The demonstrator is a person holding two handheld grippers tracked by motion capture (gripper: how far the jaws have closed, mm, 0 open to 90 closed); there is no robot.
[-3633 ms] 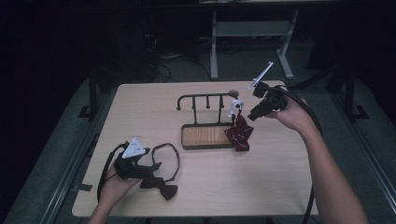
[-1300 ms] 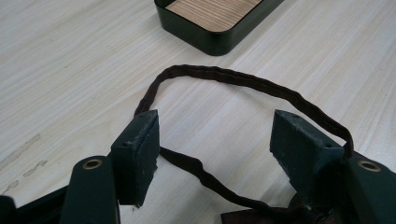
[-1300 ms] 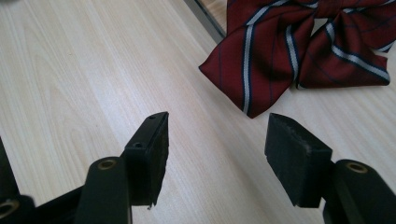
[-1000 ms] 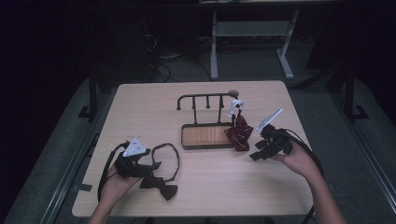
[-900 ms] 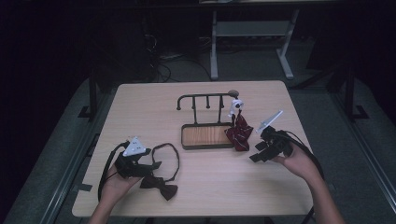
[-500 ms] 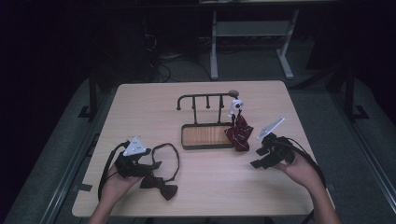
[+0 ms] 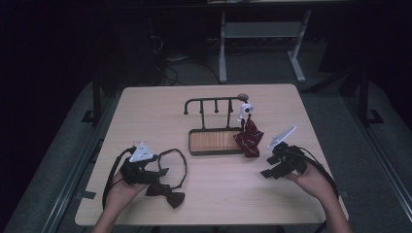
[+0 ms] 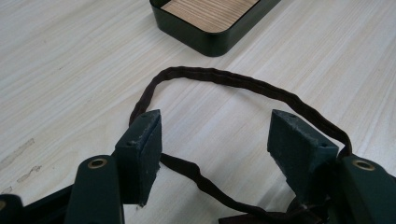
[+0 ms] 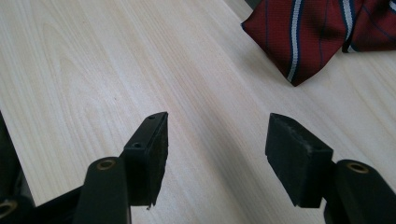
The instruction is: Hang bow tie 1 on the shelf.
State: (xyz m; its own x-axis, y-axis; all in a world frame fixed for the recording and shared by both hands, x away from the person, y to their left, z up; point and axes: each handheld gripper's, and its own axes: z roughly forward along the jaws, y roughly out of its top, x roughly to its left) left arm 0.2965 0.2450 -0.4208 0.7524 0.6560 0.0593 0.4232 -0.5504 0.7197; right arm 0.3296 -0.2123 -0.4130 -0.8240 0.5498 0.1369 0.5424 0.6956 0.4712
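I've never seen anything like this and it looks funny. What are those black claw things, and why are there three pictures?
A person sits at a pale wooden table and holds a black tool with two tongs in each hand. The left tongs and the right tongs work like big tweezers.

One picture comes from a camera up high, looking down at the table. The other two come from little cameras riding on each tool, so you look along its two black tips.

On the table stands a black metal rack with a wooden tray, and a dark red striped bow tie hangs from it. A dark brown bow tie with a thin strap lies by the left tongs; its strap loops between their open tips. The right tongs are open too, holding nothing.
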